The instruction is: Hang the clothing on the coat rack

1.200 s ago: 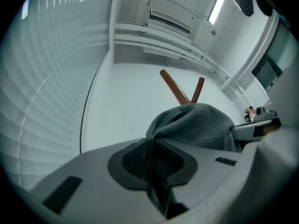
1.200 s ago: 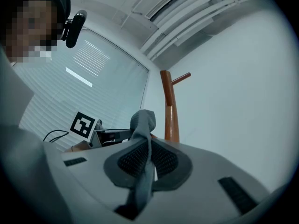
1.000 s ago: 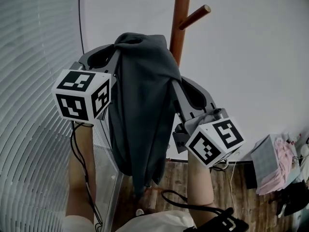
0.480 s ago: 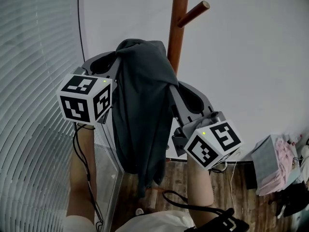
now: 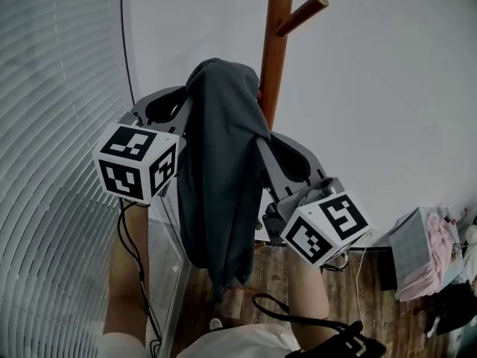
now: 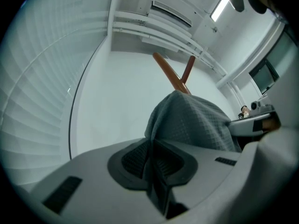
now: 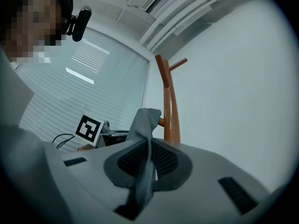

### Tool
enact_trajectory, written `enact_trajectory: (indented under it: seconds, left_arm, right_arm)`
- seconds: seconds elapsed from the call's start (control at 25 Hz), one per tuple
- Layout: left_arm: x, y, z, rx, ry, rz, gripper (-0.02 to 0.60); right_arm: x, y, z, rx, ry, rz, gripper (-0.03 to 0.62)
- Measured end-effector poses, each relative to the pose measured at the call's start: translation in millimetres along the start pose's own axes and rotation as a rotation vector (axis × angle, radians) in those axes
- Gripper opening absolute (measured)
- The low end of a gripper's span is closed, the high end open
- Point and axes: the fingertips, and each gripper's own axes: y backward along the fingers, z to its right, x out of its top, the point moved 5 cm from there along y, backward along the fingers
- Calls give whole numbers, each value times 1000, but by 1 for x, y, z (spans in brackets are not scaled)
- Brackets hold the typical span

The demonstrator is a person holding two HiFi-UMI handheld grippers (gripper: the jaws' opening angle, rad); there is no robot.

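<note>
A dark grey garment (image 5: pixel 220 162) hangs bunched between my two grippers, raised just left of the brown wooden coat rack pole (image 5: pixel 273 58). An upward-angled peg (image 5: pixel 302 13) sticks out above it. My left gripper (image 5: pixel 184 104) is shut on the cloth's upper left, and my right gripper (image 5: pixel 261 142) is shut on its right side. In the left gripper view the garment (image 6: pixel 191 122) bulges past the jaws, with rack pegs (image 6: pixel 170 76) behind. In the right gripper view a fold of the garment (image 7: pixel 145 120) runs up from the jaws beside the pole (image 7: pixel 172 111).
White window blinds (image 5: pixel 52 125) fill the left side and a plain white wall (image 5: pixel 387 103) stands behind the rack. Below lie a wooden floor (image 5: pixel 365 297), black cables (image 5: pixel 276 308) and a heap of pink and white items (image 5: pixel 428 256) at the lower right.
Both grippers and the garment have drifted slightly right and lower in the view, bringing the cloth's top closer to the rack pole. Both grips are unchanged.
</note>
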Motion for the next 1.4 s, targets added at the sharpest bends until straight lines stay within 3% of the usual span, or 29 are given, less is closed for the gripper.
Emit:
enact_trajectory:
  seconds: [0.64, 1.4]
  left_arm:
    - [-16, 30, 1, -70, 19, 106, 48]
    - [-18, 49, 8, -53, 46, 164, 77]
  right_arm:
    - [-11, -6, -23, 41, 23, -24, 35]
    - [-14, 2, -26, 89, 74, -7, 54]
